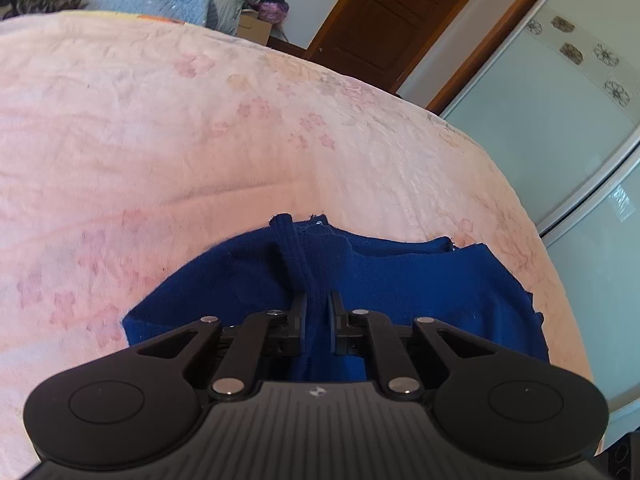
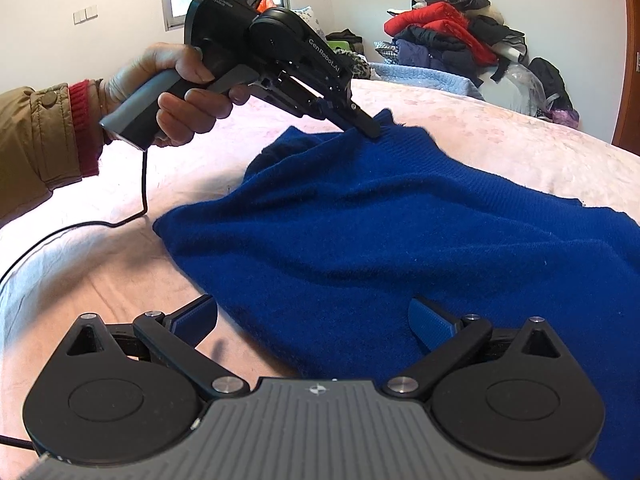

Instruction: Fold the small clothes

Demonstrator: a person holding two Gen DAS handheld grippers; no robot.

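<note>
Right tool point(image 2: 314, 322) nearest, jaws spread over the sweater's point(image 2: 400, 240) near hem, pads clear of the cloth. Sweater lies across the bed point(image 2: 500, 128), towards its near edge. Knit looks soft, light, limp; likely to sag and drag unless lifted by edges. Farther off, left tool point(image 2: 370, 128) pinches a ribbed edge, a firm hold.

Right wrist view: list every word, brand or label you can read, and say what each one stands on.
"DAS": white letters on the black housing of the left gripper.
"GenRobot.AI": white letters along the side of the same gripper.
Small lines under "DAS": too small to read.
Small white emblem on the right gripper, by the camera: a logo, no letters.
</note>
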